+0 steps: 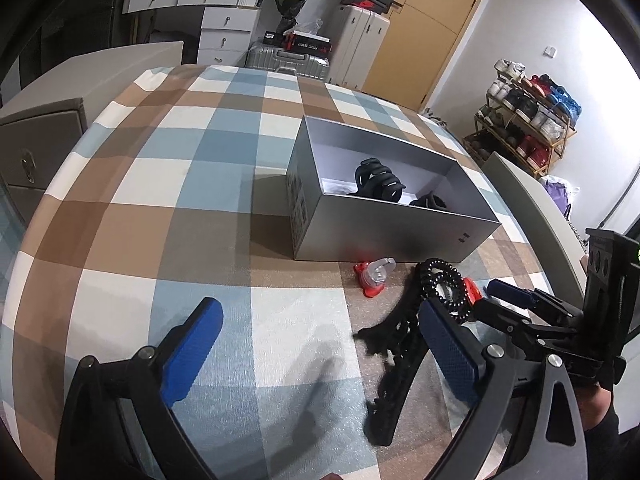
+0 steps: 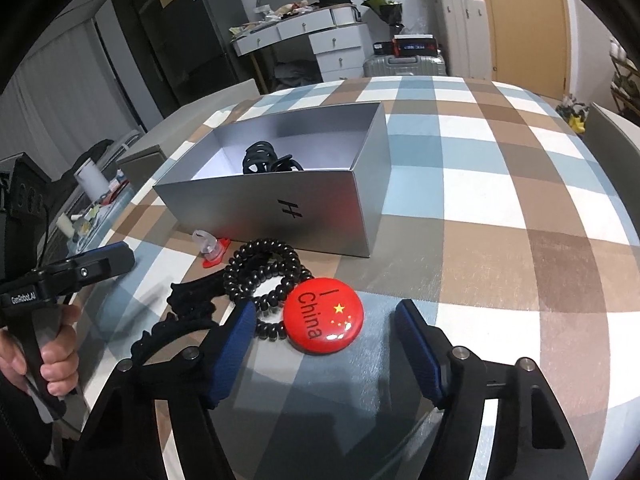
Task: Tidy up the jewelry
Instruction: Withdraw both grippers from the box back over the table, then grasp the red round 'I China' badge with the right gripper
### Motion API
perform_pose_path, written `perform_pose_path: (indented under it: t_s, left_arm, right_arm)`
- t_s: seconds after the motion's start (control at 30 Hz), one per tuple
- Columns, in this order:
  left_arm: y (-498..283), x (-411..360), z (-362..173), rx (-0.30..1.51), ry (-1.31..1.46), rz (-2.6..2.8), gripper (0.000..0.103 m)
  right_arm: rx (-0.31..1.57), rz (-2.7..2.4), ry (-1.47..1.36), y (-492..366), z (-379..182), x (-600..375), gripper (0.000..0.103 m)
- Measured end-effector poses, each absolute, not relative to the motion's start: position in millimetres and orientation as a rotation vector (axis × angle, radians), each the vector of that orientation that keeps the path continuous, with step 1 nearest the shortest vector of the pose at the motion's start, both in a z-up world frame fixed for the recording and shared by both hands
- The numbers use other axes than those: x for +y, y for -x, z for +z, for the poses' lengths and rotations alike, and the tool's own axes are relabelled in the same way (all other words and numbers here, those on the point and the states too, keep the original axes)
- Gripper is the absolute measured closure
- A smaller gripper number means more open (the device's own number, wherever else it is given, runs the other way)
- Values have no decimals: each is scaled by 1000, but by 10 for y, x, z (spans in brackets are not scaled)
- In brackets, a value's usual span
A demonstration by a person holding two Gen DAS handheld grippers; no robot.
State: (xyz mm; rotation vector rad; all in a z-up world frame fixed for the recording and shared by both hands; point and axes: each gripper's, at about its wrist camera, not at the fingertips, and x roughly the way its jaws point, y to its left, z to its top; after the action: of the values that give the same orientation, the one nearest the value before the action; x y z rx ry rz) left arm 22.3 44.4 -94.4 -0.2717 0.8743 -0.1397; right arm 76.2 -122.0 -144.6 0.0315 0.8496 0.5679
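Note:
An open silver box (image 2: 280, 204) stands on the checked tablecloth with black hair claws (image 2: 260, 160) inside. In front of it lie a red "I China" badge (image 2: 324, 318), a black spiral hair tie (image 2: 260, 276), a black headband (image 2: 188, 312) and a small red-and-clear piece (image 2: 212, 248). My right gripper (image 2: 326, 344) is open around the badge, pads apart from it. My left gripper (image 1: 320, 340) is open over bare cloth, the headband (image 1: 392, 360) just beside its right finger. The box (image 1: 384, 232) and the spiral tie (image 1: 444, 284) lie beyond it.
A person's hand (image 2: 56, 352) holds the left gripper's handle. A grey cabinet (image 1: 36, 152) stands left of the table and a grey chair back (image 1: 532, 200) at its right edge. White drawers (image 1: 228, 32), suitcases and a shoe rack (image 1: 524, 128) line the walls.

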Motion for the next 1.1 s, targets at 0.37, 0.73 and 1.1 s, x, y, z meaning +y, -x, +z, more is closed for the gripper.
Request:
perform_pose_path:
  t_s: [0.37,0.73,1.1]
  left_arm:
    - [-288,343,-964,911,253,-171,7]
    - [-321,308,-939,925,240,-176,7]
    - [-400,232,-922,938,224,-186,7]
  right_arm:
    - [849,569,65,-727,-1441,-1090,63]
    - [817,598,46,-672,-1369,-1117,81]
    - [868,572,6,-767,-1424,-1185,63]
